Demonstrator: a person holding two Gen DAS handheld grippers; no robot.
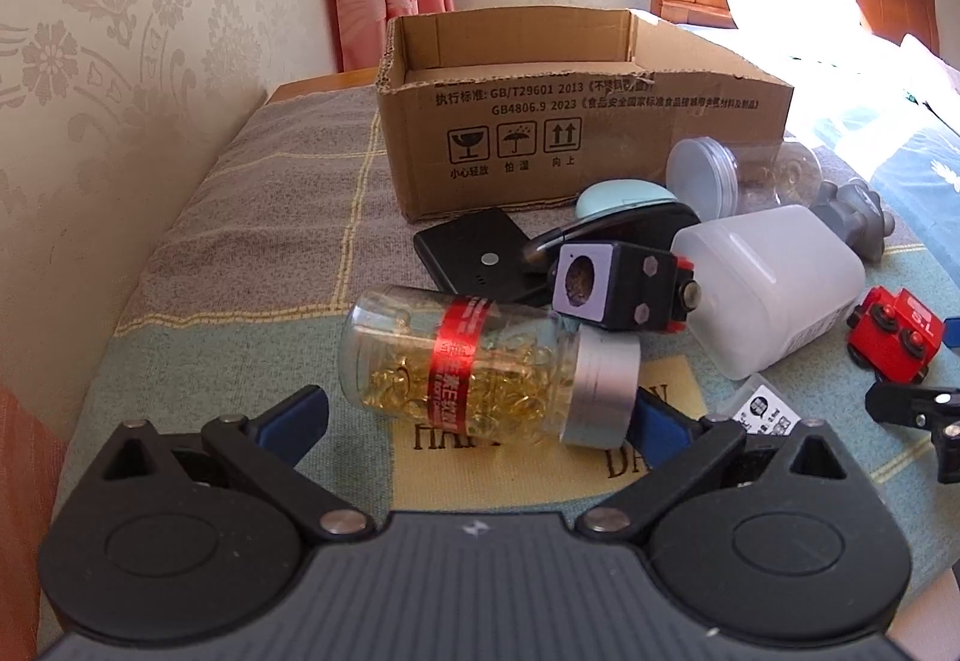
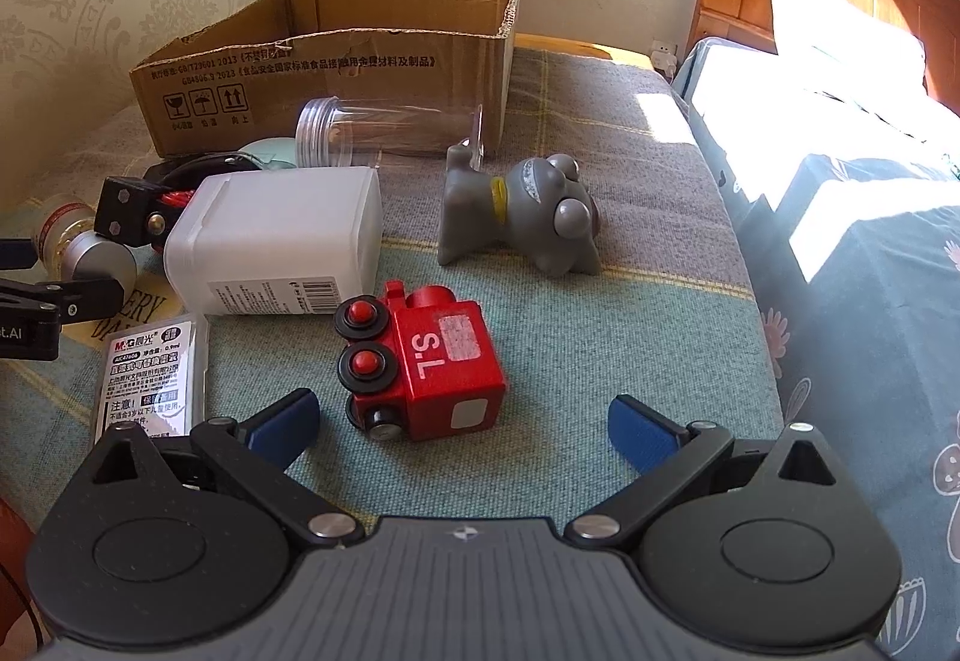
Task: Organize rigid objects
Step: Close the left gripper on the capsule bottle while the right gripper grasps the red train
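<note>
A clear bottle of gold capsules [image 1: 480,367] with a red band and a silver cap lies on its side on the bed cover. My left gripper [image 1: 480,415] is open around it, and the cap hides part of the right blue finger. In the right wrist view a red toy train [image 2: 426,361] marked "S.L" lies tipped over just ahead of my right gripper [image 2: 465,421], which is open and touches nothing. An open cardboard box [image 1: 540,121] stands at the back, also seen as the cardboard box [image 2: 336,73].
Ahead lie a black power bank [image 1: 474,253], a black cube with a purple face [image 1: 618,283], a white plastic container [image 2: 282,241], a clear jar [image 2: 384,133], a grey toy dog [image 2: 522,217] and a refill pack [image 2: 150,379]. A wall runs left, and a bed right.
</note>
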